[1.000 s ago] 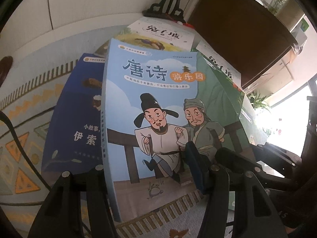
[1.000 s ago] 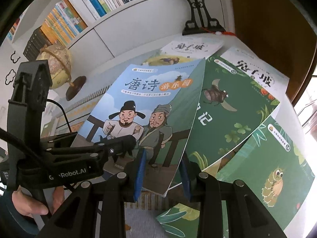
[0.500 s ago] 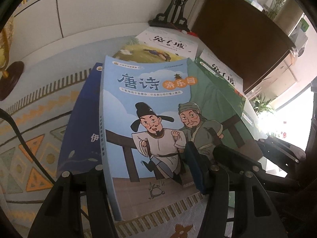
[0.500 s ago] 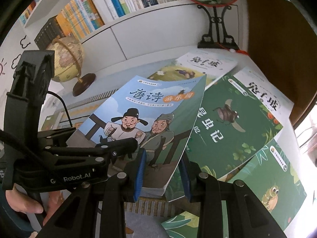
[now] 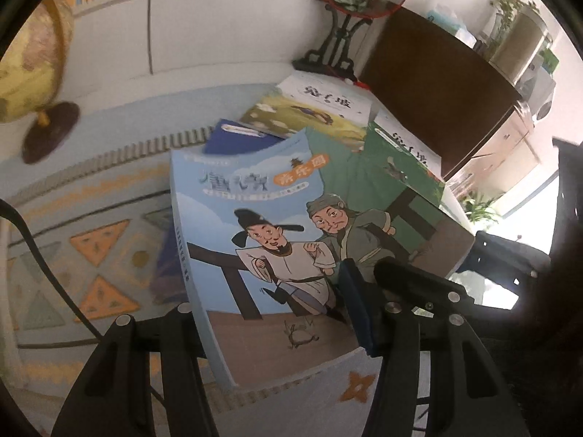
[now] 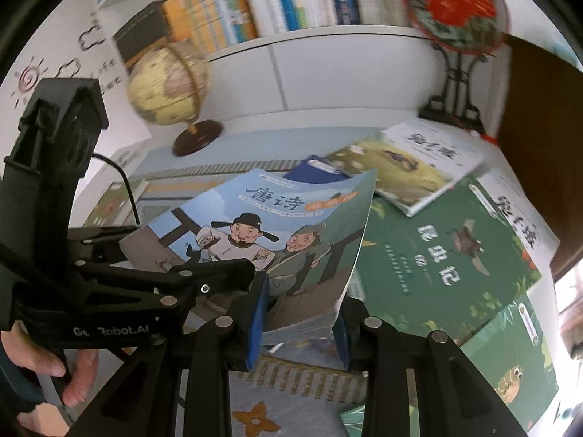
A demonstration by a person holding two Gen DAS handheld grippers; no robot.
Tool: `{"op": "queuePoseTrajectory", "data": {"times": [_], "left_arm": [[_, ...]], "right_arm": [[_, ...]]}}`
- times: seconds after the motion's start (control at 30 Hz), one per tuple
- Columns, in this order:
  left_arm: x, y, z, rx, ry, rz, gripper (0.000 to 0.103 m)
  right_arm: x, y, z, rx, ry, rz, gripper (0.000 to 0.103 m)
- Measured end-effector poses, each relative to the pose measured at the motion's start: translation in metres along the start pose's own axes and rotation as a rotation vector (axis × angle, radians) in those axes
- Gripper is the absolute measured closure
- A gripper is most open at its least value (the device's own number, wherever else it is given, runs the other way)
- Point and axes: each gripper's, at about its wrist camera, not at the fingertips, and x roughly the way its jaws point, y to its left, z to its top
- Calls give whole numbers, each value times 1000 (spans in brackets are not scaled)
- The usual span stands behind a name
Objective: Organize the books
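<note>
The light-blue cartoon-cover book point(image 6: 277, 233), lifted clear of the table point(image 5: 91, 218) and higher than a second ago, is clamped by my right gripper point(image 6: 298, 313) and, apparently, my left gripper point(image 5: 277, 313).

Globe point(image 6: 165, 85), round floral screen point(image 6: 455, 11)

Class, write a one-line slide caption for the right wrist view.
Both grippers, right gripper and left gripper, hold the blue poetry book lifted above scattered green books.
</note>
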Motion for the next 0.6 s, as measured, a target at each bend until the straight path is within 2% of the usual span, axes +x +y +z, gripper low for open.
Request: {"op": "queuePoseTrajectory", "data": {"times": [0.3, 0.6], "left_arm": [[-40, 28, -16, -32, -34, 67, 51], [-113, 90, -31, -95, -129, 167, 51]], "right_arm": [[-1, 38, 4, -85, -21, 54, 72], [0, 116, 29, -210, -95, 129, 72]]}}
